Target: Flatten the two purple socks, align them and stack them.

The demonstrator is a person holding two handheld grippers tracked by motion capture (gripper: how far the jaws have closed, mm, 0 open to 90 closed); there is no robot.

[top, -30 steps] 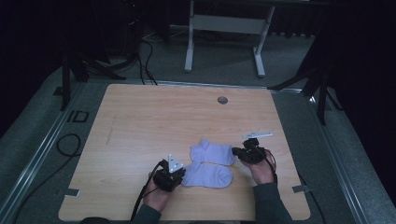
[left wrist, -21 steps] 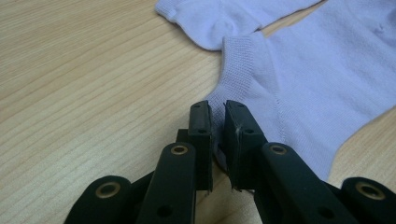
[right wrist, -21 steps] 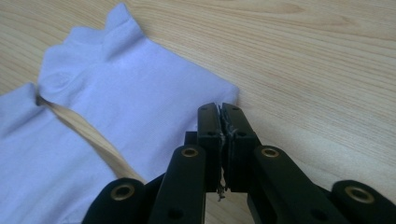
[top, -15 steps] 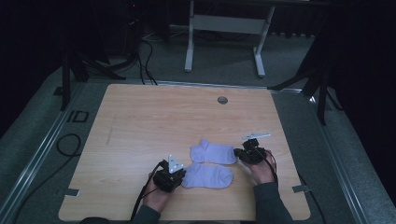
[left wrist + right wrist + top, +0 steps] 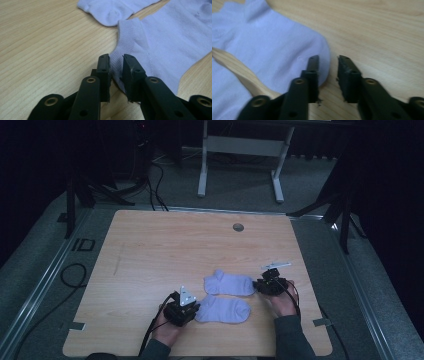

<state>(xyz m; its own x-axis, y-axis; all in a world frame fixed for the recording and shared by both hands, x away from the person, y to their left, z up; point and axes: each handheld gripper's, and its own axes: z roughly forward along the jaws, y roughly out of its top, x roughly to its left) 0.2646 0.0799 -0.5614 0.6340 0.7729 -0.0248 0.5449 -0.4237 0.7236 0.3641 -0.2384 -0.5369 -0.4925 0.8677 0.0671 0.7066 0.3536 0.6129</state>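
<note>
Two pale lilac socks lie side by side near the table's front edge. The near sock [image 5: 224, 310] has its ribbed cuff pinched between the jaws of my left gripper [image 5: 192, 309]. In the left gripper view the cuff fabric of the near sock [image 5: 170, 45] bunches up inside the narrow gap of the left gripper [image 5: 116, 62]. The far sock [image 5: 230, 284] points its toe at my right gripper [image 5: 260, 285]. That right gripper [image 5: 328, 62] stands open, one jaw over the toe edge of the far sock [image 5: 274, 45], the other over bare wood.
The wooden table [image 5: 165, 250] has a small round metal grommet [image 5: 238, 227] near its far edge. A white strip [image 5: 276, 265] lies just beyond the right gripper. Cables trail off the table's left side, and a desk frame stands behind it.
</note>
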